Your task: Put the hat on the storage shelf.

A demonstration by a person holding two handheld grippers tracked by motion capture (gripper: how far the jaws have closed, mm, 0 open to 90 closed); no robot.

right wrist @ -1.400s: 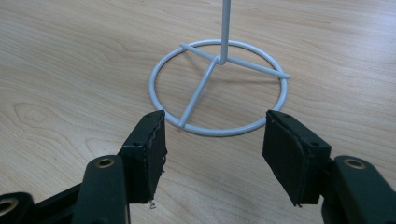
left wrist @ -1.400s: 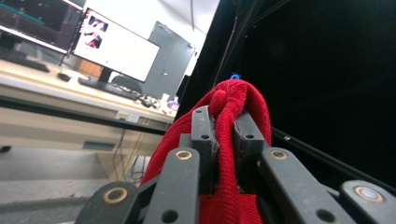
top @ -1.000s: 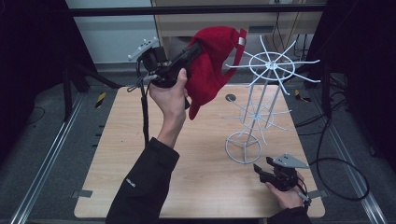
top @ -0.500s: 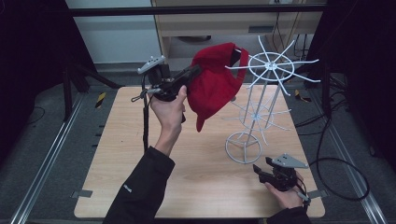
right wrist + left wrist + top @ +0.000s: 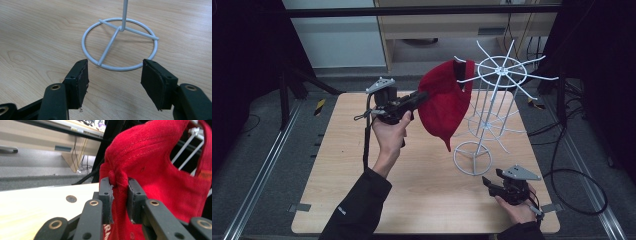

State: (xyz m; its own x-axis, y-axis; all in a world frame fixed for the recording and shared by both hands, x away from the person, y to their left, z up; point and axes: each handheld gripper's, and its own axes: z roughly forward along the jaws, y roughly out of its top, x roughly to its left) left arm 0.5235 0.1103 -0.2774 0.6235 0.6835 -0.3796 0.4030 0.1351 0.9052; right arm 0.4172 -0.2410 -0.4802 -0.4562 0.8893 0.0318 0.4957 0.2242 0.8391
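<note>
The left gripper (image 5: pixel 419 96) is held level above the light wooden worktop (image 5: pixel 337 165), and its jaws have just been opening a little, though a bunched fold of the red cotton cap (image 5: pixel 160 170) is pinched between the pads. The cap hangs just beyond those jaws, its crown towards them and its back strap looped near a prong of the white wire rack with radiating arms (image 5: pixel 502 75); whether the strap already rests on the prong cannot be told. The step in hand looks like hanging the cap. To do it well, keep the pinch until the strap opening sits fully over the prong tip, then ease the jaws apart and draw back level, so the fabric does not drag off. The right gripper (image 5: pixel 113 82) rests low with jaws spread and empty, the rack's ring base (image 5: pixel 120 45) just ahead of them, well placed to steady the light stand if it rocks.
</note>
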